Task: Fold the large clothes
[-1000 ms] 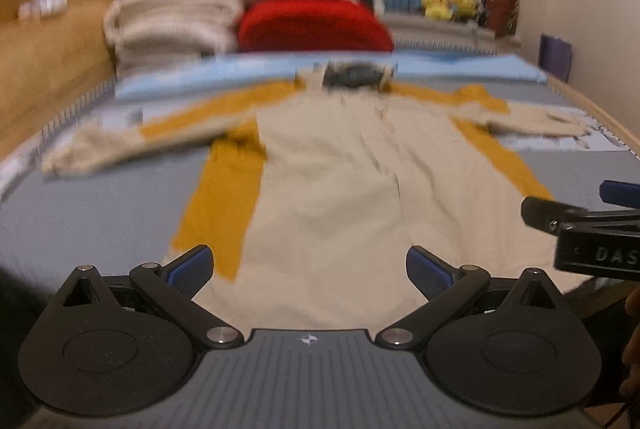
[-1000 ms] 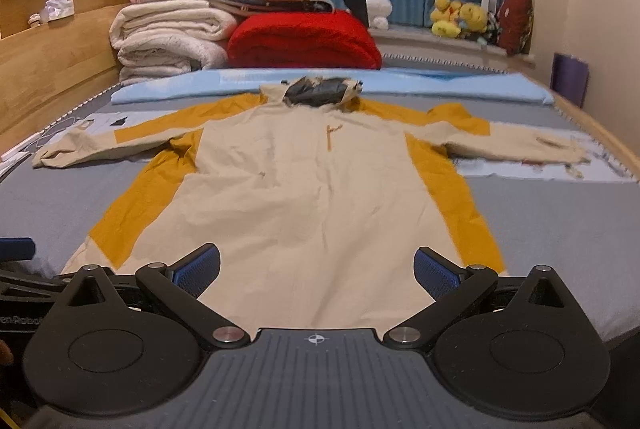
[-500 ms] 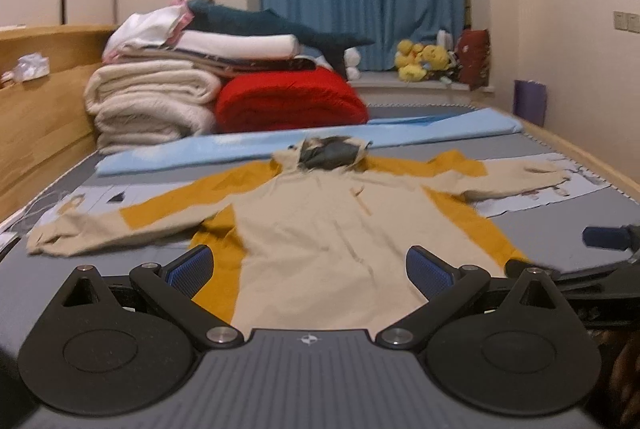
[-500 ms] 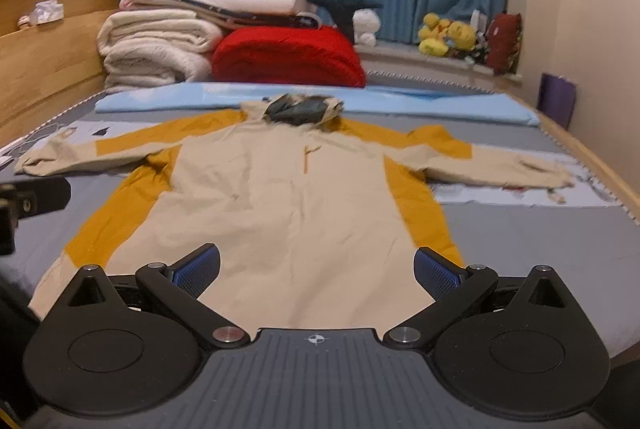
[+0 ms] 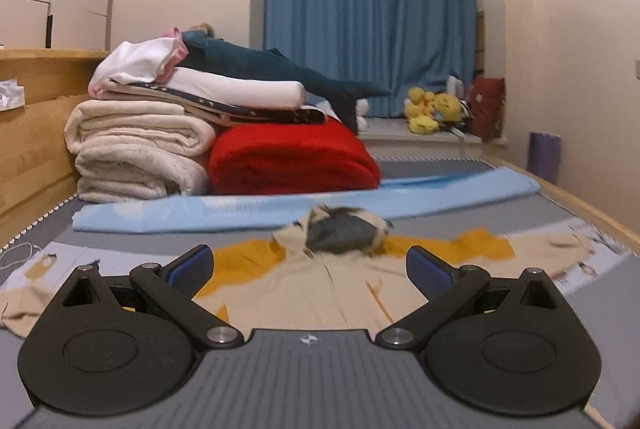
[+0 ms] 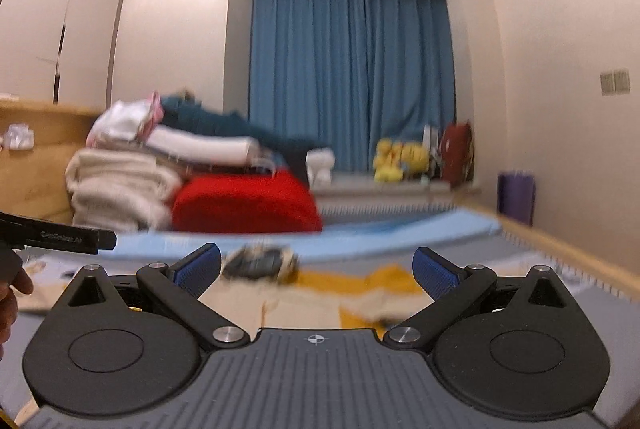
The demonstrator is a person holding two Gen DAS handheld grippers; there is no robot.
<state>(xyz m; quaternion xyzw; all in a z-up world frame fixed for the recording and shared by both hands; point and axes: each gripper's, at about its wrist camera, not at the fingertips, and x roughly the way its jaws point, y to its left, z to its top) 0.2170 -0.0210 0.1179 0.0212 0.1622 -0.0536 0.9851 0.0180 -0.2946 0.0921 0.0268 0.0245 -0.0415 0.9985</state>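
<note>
A beige hooded jacket (image 5: 320,293) with mustard-yellow panels lies spread flat on the grey bed, its dark-lined hood (image 5: 344,233) toward the far end and its sleeves out to both sides. My left gripper (image 5: 308,269) is held low over the jacket's lower body, open, nothing between its blue pads. My right gripper (image 6: 316,269) is open as well and empty, low over the same jacket (image 6: 304,309), whose hood (image 6: 260,263) shows blurred. The left gripper's black body (image 6: 60,235) and part of a hand (image 6: 12,293) enter the right wrist view at the left edge.
Folded blankets and towels (image 5: 140,145) and a red blanket (image 5: 292,157) are piled at the head of the bed, behind a light blue roll (image 5: 280,205). A wooden bed frame (image 5: 32,157) runs along the left, a wooden rail (image 5: 592,221) along the right. Blue curtain (image 5: 368,21) behind.
Both grippers have dropped lower and tilted up, so the views show more wall and curtain and less of the jacket. Both stay open. The jacket has not moved.
</note>
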